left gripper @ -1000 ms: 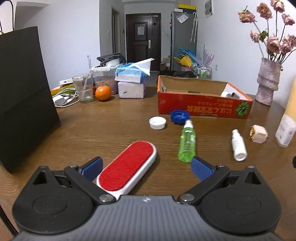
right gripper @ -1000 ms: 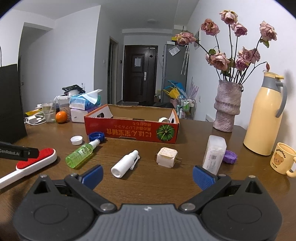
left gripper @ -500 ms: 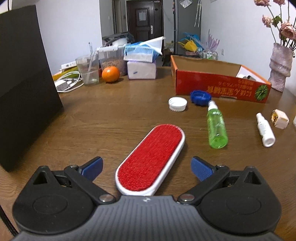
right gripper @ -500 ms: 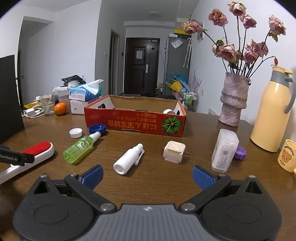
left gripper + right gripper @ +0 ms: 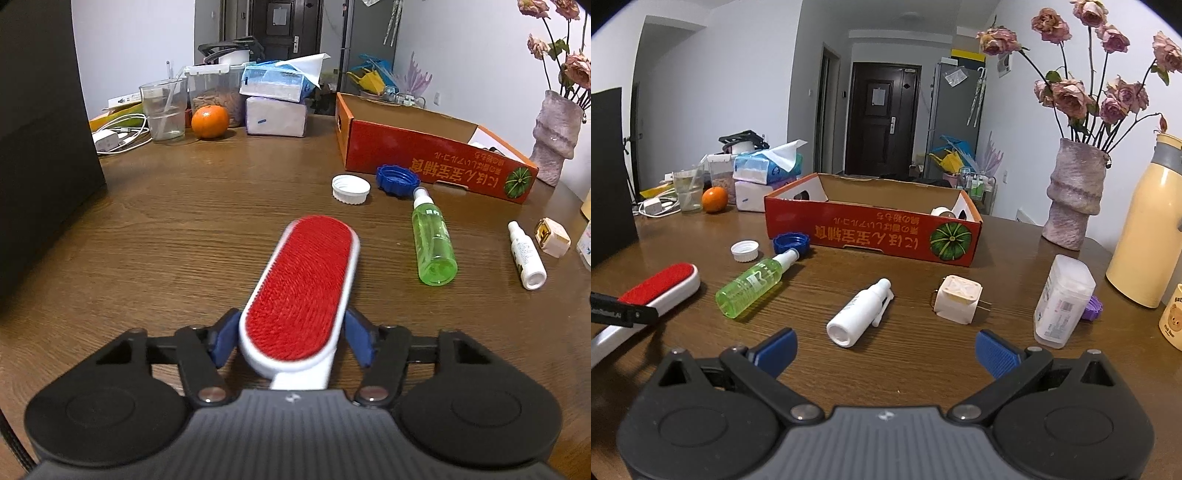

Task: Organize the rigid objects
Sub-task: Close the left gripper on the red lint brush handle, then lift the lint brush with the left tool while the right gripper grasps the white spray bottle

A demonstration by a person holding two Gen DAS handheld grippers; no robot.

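Note:
A red-faced lint brush with a white body lies on the brown wooden table. My left gripper is closing on the brush's near end, and both blue pads touch its white sides. In the right wrist view the brush sits at the left edge under a black part of the left gripper. My right gripper stands open and empty above the table. A white spray bottle lies just ahead of it. An open red cardboard box stands behind.
A green spray bottle, a white cap, a blue cap, a beige plug adapter and a clear plastic container lie about. A vase, a yellow flask and a mug stand at the right. A black bag stands at the left.
The left gripper has moved forward and down over the brush, and its jaws have come in from wide open onto the brush's sides. The right gripper has drifted closer to the white spray bottle.

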